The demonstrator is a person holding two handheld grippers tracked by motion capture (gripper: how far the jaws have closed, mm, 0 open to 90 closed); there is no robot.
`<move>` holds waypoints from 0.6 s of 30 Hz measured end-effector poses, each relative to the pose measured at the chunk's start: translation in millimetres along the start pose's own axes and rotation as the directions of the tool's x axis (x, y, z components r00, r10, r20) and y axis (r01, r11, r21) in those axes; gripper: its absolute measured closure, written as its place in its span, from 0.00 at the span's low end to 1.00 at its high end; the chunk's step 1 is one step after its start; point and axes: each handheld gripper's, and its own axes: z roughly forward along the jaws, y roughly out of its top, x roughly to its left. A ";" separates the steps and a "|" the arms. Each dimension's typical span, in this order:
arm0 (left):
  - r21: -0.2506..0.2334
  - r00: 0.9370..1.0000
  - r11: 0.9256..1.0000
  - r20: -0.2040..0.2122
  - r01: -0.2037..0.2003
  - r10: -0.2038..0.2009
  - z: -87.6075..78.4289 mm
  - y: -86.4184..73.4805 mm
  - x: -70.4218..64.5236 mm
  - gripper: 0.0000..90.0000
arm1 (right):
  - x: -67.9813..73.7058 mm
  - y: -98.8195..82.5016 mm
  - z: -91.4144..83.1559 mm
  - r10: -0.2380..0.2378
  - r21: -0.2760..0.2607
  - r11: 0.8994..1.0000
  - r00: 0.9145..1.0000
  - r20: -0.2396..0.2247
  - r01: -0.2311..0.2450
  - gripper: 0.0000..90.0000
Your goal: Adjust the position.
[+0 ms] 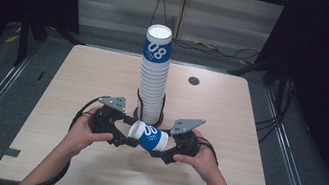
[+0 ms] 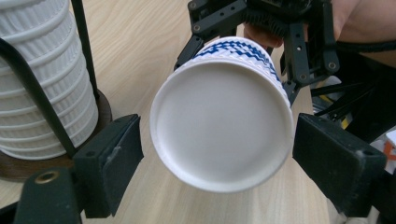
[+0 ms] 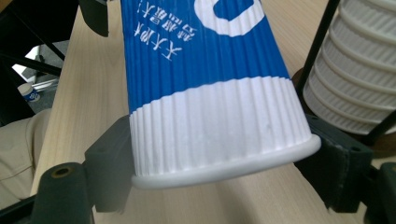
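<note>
A blue and white ribbed paper cup (image 1: 149, 137) lies on its side in the air just above the table, in front of a tall stack of cups (image 1: 153, 80). My right gripper (image 1: 160, 150) is shut on the cup (image 3: 205, 93) near its wide rim, one jaw on each side. The cup's white base (image 2: 219, 126) faces my left gripper (image 1: 125, 140), whose jaws stand open on either side of it, with a small gap at one jaw. In the left gripper view the right gripper (image 2: 261, 42) sits behind the cup.
The stack (image 2: 42, 84) stands on a dark round base (image 2: 14, 168) with thin black rods (image 3: 322, 42) beside it. The wooden table (image 1: 78, 83) has a dark round grommet (image 1: 194, 80) at the back right. Cables lie on the floor beyond.
</note>
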 end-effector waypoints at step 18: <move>0.078 0.997 0.996 -0.056 -0.045 0.049 0.7 -0.6 0.7 0.17 | -9.0 -2.3 -8.6 -0.035 0.099 0.995 0.999 0.035 0.032 0.22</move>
